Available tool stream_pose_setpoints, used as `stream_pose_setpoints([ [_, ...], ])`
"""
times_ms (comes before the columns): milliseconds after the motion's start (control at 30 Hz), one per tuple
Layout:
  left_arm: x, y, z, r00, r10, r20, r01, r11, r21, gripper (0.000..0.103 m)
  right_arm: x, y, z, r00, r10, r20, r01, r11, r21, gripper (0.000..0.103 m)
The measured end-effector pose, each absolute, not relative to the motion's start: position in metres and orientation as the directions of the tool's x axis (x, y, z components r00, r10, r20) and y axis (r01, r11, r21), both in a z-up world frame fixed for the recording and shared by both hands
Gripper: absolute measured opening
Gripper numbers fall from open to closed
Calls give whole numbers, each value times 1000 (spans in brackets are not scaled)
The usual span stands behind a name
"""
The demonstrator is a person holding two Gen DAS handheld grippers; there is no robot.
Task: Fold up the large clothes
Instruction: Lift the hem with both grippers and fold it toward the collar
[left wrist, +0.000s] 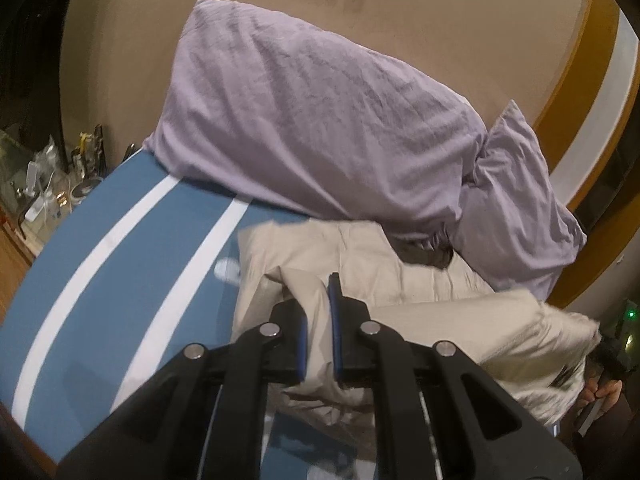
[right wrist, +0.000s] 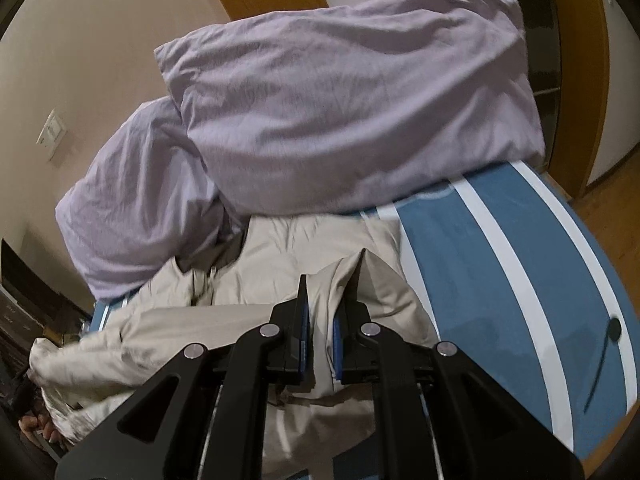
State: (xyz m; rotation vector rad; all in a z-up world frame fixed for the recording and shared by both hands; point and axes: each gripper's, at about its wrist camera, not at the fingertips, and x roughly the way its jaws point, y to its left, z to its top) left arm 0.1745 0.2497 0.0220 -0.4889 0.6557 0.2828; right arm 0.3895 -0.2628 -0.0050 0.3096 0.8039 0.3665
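Observation:
A large beige garment (left wrist: 400, 280) lies rumpled on a blue bed with white stripes (left wrist: 120, 272). My left gripper (left wrist: 318, 336) is shut on a fold of the beige cloth near its left edge. In the right wrist view the same beige garment (right wrist: 280, 248) spreads over the bed (right wrist: 500, 260). My right gripper (right wrist: 320, 320) is shut on a raised fold of it near its right edge. The cloth runs between both pairs of blue-padded fingers and hangs below them.
Two lilac pillows (left wrist: 320, 120) (left wrist: 520, 200) lean against the beige wall behind the garment; they also show in the right wrist view (right wrist: 352, 112). A cluttered bedside surface (left wrist: 52, 184) stands left of the bed. Wooden door frames (right wrist: 576, 80) stand right.

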Motion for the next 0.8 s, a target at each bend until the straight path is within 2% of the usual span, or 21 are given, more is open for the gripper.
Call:
stream_pose_setpoints([
  [433,292,288,11,716,124,-687,-440,844,-307,9,496,-221,-22,599,382,-704,-163,919,360,10],
  [700,356,304,-26,639,141,-757,-497,827,-265,10,549,-209,-62,524,336,-783,-86,935,343,10],
  [800,369,309,-42,609,141,-781,-516,818,-255,13,559,-206,-74,496,331,-803,-69,937,343,12],
])
